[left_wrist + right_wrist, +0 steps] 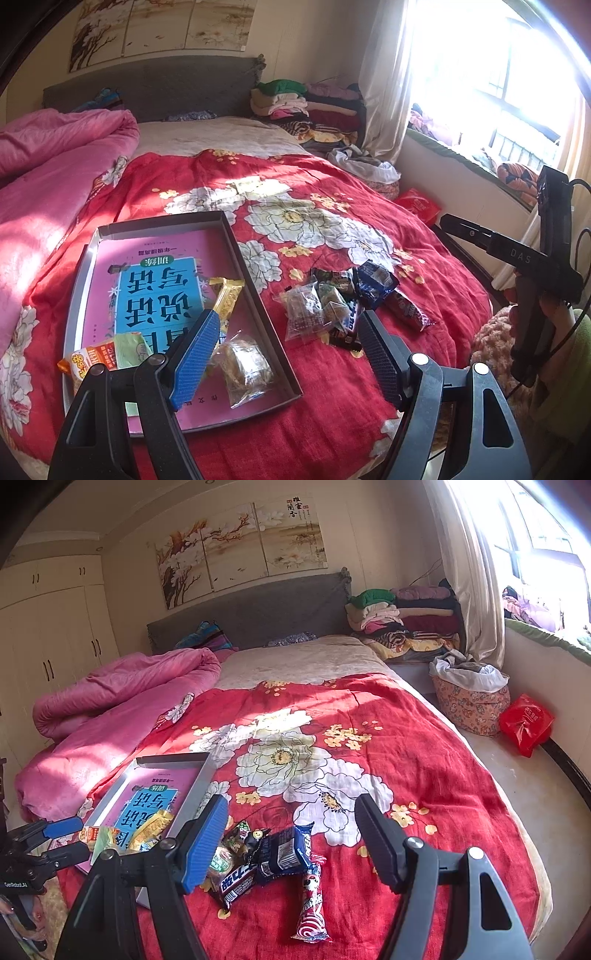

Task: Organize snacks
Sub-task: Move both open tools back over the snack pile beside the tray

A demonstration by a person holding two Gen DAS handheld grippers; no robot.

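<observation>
Left gripper (288,354): jaws parted wide, nothing between them; angled downward over the tray's near right edge. Right gripper (291,840): jaws likewise wide and empty, tilted down above the loose snack pile (258,856).

Tray (236,236): shallow, grey-rimmed, on the bed's red floral quilt (369,387); lined with a pink and blue book cover. Contents: gold-wrapped bar (227,295), clear-wrapped cake (243,369), orange and green packet (107,356).

Snack pile: on the quilt just right of the tray; dark blue wrappers, clear packets, possibly candies. Red and white stick snack (312,904) lies beside it.
</observation>
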